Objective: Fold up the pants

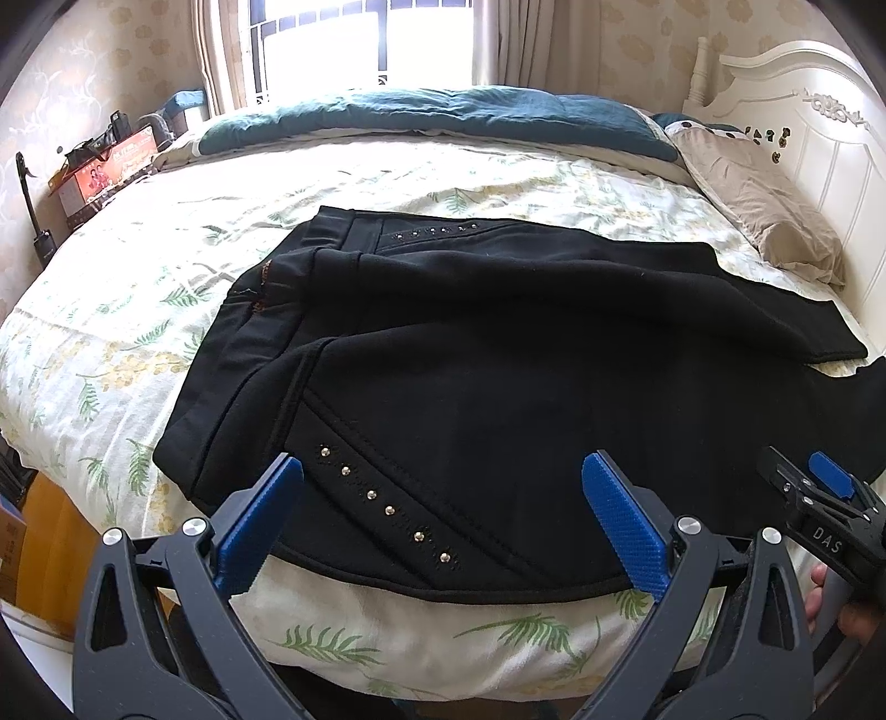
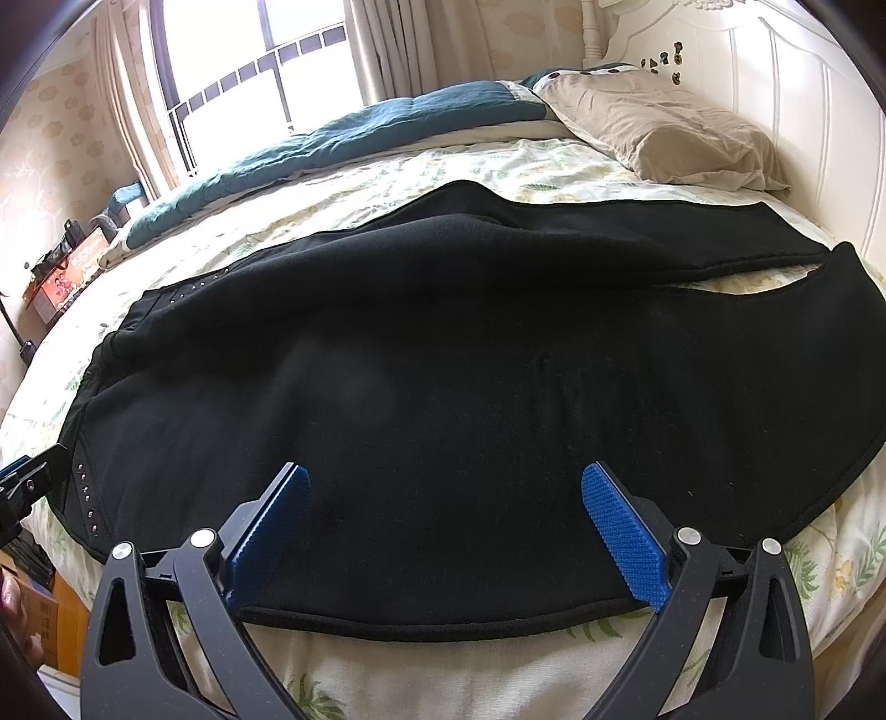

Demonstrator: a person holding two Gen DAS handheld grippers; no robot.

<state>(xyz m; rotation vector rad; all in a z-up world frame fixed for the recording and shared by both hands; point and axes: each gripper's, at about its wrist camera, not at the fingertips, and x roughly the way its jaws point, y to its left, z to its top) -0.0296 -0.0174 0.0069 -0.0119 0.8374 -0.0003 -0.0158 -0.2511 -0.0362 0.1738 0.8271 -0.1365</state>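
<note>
Only my left cam shows the waistband (image 1: 266,288) and both stud rows; right cam gets the leg hems (image 2: 819,310). Black pants (image 1: 498,354) lie flat on the bed (image 1: 138,288), long axis left-right, waist left, legs right. My left gripper (image 1: 443,471) and right gripper (image 2: 446,479) are both spread wide w/ nothing held, over the near edge.

Home bedroom, bed (image 1: 387,183) in leaf-print sheet, white carved headboard (image 1: 819,127), pillow (image 2: 664,133), curtained window (image 1: 365,44)
</note>
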